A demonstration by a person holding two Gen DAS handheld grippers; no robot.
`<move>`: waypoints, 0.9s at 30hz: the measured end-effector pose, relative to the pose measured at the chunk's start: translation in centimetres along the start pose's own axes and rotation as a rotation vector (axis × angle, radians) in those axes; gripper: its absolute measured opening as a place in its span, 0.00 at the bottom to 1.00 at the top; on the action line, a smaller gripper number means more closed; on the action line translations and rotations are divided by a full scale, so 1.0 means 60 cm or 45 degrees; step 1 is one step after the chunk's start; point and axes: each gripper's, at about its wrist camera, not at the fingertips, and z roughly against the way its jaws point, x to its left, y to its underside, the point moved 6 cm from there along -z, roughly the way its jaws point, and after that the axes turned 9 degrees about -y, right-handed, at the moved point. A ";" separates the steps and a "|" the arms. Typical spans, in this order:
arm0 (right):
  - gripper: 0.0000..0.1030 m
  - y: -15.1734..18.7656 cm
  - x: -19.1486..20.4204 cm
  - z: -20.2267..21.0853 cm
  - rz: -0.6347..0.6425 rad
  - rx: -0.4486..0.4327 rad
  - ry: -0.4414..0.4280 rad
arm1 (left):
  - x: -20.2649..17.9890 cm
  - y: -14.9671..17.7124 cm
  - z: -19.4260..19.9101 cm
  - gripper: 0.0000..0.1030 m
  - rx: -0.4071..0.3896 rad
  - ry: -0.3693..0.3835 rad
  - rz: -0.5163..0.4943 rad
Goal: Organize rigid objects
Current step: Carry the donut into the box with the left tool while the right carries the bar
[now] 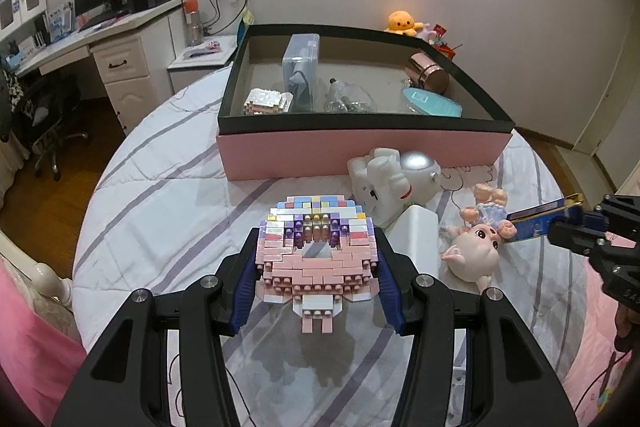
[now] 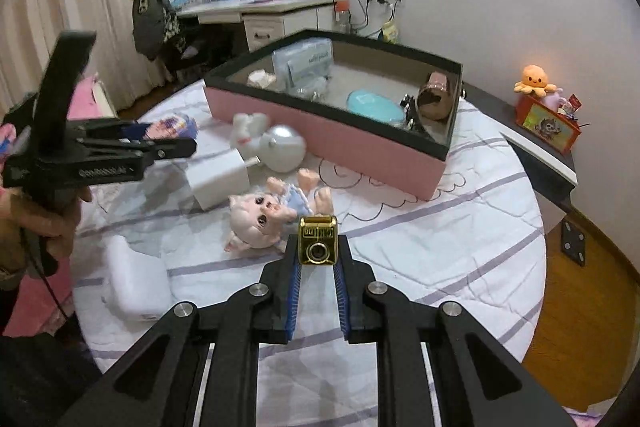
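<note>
Here the room has pale walls, a wood floor and a white desk [image 1: 116,31] far left. My bed's striped quilt [image 1: 168,203] carries the pink box [image 1: 360,151], far. My left tool [image 1: 318,267] grips the brick figure [image 1: 316,251]; my right tool [image 2: 318,259] clamps a small gold case [image 2: 318,247], both above the quilt.

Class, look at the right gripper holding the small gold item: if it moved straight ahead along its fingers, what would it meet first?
Probably the doll lying on the bedspread, just beyond the right gripper; depth is uncertain.
</note>
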 end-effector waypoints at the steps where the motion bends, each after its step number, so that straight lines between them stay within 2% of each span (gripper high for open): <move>1: 0.15 -0.002 0.003 0.004 0.002 -0.009 -0.003 | 0.001 -0.001 0.002 0.51 -0.003 0.000 0.001; 9: 0.15 -0.014 0.016 0.027 0.010 -0.071 -0.014 | -0.002 -0.006 0.014 0.51 -0.021 0.006 0.002; 14: 0.15 -0.050 0.028 0.048 0.036 -0.145 -0.023 | 0.000 -0.028 0.029 0.51 -0.060 0.001 0.003; 21: 0.15 -0.117 0.032 0.057 0.070 -0.238 -0.021 | -0.002 -0.088 0.052 0.51 -0.149 -0.006 -0.001; 27: 0.15 -0.181 0.013 0.042 0.062 -0.290 -0.005 | -0.001 -0.164 0.056 0.51 -0.233 -0.011 0.000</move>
